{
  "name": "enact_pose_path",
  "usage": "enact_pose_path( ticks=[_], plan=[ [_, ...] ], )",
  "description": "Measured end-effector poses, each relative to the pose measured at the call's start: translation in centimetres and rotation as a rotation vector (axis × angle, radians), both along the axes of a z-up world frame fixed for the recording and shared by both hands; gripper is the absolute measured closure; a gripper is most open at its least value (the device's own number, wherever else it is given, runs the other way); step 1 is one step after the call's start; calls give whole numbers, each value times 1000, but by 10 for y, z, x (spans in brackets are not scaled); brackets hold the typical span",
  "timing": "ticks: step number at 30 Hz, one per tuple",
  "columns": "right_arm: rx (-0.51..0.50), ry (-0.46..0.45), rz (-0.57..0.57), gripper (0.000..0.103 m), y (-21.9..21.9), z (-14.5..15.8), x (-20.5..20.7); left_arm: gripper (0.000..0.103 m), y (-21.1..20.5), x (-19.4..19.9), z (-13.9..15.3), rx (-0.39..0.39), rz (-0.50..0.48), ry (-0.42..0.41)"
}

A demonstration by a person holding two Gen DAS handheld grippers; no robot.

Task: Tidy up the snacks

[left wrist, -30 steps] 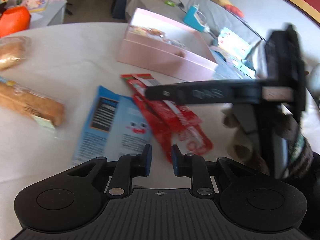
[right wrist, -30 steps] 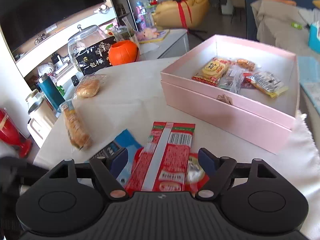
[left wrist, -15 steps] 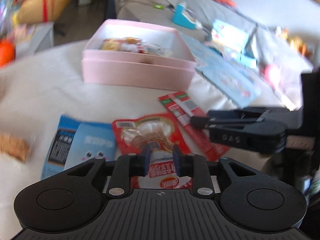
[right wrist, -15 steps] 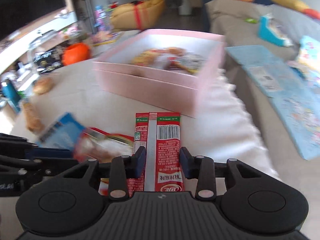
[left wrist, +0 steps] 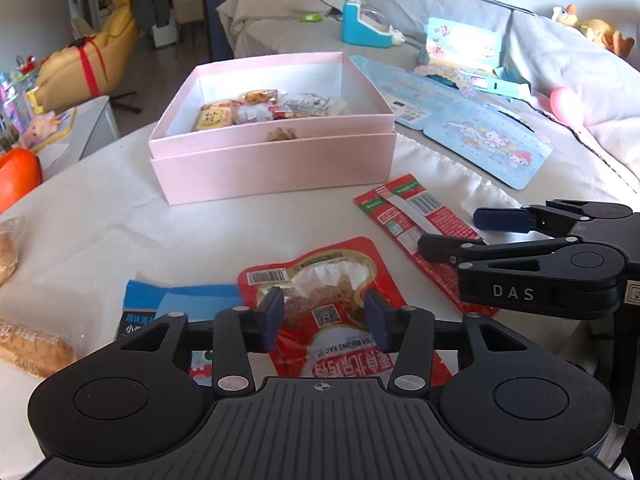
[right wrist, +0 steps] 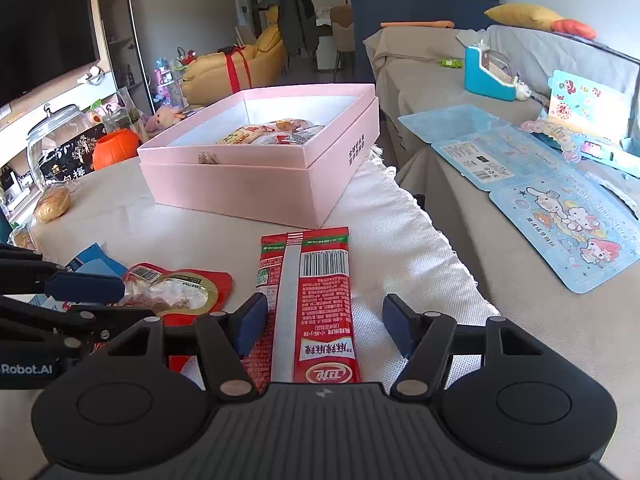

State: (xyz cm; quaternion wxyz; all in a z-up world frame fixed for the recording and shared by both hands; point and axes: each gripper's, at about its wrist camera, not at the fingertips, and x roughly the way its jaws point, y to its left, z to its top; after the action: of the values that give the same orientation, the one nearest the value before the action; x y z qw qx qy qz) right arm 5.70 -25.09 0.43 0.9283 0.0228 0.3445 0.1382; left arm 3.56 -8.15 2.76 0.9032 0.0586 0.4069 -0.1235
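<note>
My left gripper (left wrist: 324, 320) hangs low over a red window pouch (left wrist: 332, 276) lying flat on the white table. Its jaws are opening, and the pads stand apart from the pouch between them. My right gripper (right wrist: 324, 324) straddles a long red packet (right wrist: 314, 280), also flat on the cloth; its jaws are opening too, with a gap on each side. Each gripper shows in the other's view: the right gripper (left wrist: 448, 230) over the long red packet (left wrist: 412, 216), the left gripper (right wrist: 138, 300) over the pouch (right wrist: 180, 288). Behind them stands a pink box (left wrist: 272, 168) with several snacks inside.
A blue packet (left wrist: 180, 300) and a wrapped bread stick (left wrist: 32, 352) lie left of the pouch, with a bun (right wrist: 52, 204) farther back. An orange pumpkin pot (right wrist: 114, 148) and glass jar (right wrist: 60, 140) stand beyond the table. Right of the table's edge is a sofa with blue card sheets (right wrist: 560, 208).
Both grippers were shut on their packets half a second ago and have now opened. The pouch and the long packet, overlapping a second ago, now lie apart side by side.
</note>
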Motion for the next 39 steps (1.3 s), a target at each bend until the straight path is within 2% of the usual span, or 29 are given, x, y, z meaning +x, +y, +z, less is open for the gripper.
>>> enact_pose_path(
  ticks=[4,9,12,16,19,23,25,26,28,36,39],
  plan=[
    [-3,-6,0,37,1,0,-2,50,5,-2,2,57,2,-9],
    [7,-6,-2,37,0,-1,-1,50,19,1,3,83,42,-19],
    [8,-6,-3,37,0,0,-2,55,29,0,10,40,64,-3],
    [17,-6,-5,37,-1,0,-2,55,33,-17,21,-1,66,-3],
    [18,-6,-4,35,-1,0,-3,55,27,-17,14,-22,49,39],
    [17,-6,-3,34,0,0,-3,36,8,-12,0,35,27,48],
    [18,-6,-3,34,0,0,-3,28,9,-6,-8,19,24,68],
    [17,-5,-3,34,0,0,-3,21,10,-4,-11,18,31,69],
    [17,-6,-3,33,0,0,-3,19,17,-1,-15,-11,42,70],
    [17,-5,2,29,1,-1,-3,18,20,6,-15,-23,45,56],
    [17,0,15,23,2,-1,-2,8,14,10,-17,-7,23,74]
  ],
)
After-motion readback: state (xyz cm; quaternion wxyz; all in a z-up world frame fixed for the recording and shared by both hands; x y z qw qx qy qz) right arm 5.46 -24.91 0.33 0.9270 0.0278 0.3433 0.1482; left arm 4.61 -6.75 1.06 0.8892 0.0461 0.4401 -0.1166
